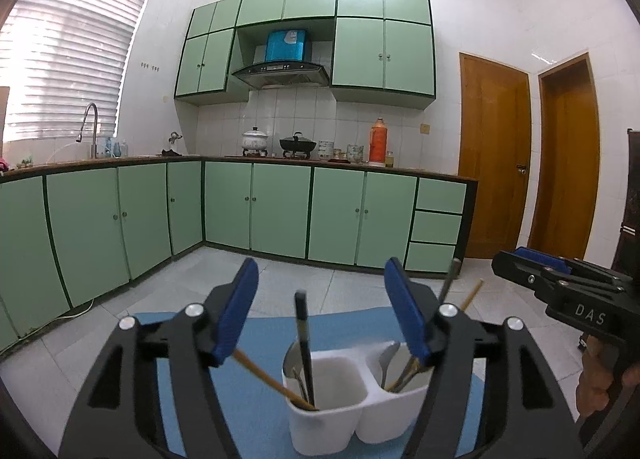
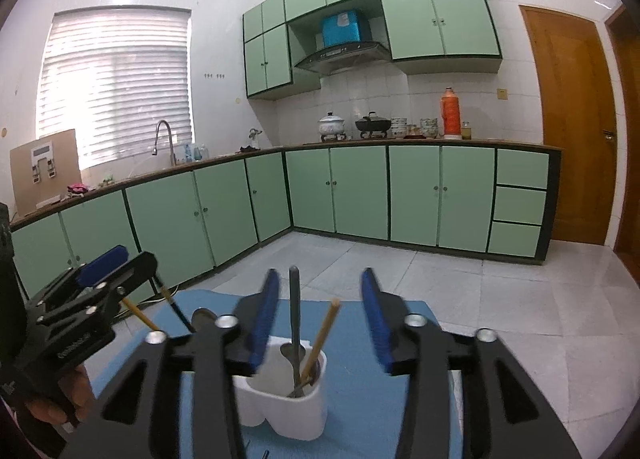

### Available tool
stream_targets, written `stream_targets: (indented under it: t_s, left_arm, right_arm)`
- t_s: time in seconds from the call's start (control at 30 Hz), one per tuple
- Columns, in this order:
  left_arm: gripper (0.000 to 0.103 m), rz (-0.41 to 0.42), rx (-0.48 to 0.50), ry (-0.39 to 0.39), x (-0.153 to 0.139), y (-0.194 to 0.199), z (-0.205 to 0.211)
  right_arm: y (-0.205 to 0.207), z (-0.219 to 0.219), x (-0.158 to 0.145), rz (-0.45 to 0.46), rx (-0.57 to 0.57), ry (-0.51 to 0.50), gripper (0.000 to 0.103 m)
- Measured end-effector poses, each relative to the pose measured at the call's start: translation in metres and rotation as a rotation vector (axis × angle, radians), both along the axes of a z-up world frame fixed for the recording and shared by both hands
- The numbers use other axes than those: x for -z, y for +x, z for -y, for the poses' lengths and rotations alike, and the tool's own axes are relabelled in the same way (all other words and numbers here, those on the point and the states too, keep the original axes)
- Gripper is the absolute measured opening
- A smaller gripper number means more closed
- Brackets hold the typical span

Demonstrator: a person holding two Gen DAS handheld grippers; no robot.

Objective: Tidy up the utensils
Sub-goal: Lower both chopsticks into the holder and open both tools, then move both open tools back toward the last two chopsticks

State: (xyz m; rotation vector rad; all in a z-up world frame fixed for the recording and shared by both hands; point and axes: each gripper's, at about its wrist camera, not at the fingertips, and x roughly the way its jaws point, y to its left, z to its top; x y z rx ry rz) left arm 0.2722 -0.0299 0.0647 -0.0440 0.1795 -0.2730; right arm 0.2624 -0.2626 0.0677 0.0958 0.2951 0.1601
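A white two-compartment utensil holder [image 1: 344, 399] stands on a blue mat [image 1: 256, 411]. Its left compartment holds a black chopstick [image 1: 302, 331], a wooden chopstick [image 1: 264, 373] and a spoon. The right one holds spoons [image 1: 390, 359] and more sticks. My left gripper [image 1: 322, 279] is open around the black chopstick, with neither pad on it. In the right wrist view the holder [image 2: 288, 403] shows a grey spoon handle [image 2: 295, 299] and a wooden chopstick [image 2: 324, 335] between the jaws of my open right gripper [image 2: 320, 283], untouched. Each gripper shows in the other's view: right gripper [image 1: 536, 271], left gripper [image 2: 108, 263].
The mat lies on a surface above a pale tiled floor [image 2: 460, 291]. Green base cabinets [image 1: 280, 211] run along the far walls under a counter with pots and a red flask [image 1: 377, 139]. Wooden doors [image 1: 494, 155] stand at right. A hand [image 2: 60, 399] grips the left tool.
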Motion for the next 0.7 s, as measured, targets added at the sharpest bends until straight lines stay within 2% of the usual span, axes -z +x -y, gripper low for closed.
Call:
stream_targets:
  t_s: [0.1, 0.43, 0.5, 0.7]
  left_arm:
    - [0.074, 0.006, -0.004, -0.002, 0.002, -0.014, -0.003]
    - [0.088, -0.040, -0.003, 0.009, 0.032, -0.068, -0.010]
    - [0.090, -0.052, -0.005, 0.011, 0.040, -0.079, -0.013]
    - [0.094, -0.104, -0.019, 0.012, 0.063, -0.108, -0.026]
  right_arm:
    - [-0.015, 0.001, 0.003, 0.009, 0.003, -0.006, 0.054]
    - [-0.073, -0.007, 0.025, 0.042, 0.011, -0.023, 0.076]
    - [-0.085, -0.011, 0.032, 0.046, 0.021, -0.037, 0.083]
    - [-0.114, -0.019, 0.054, 0.020, 0.009, -0.052, 0.093]
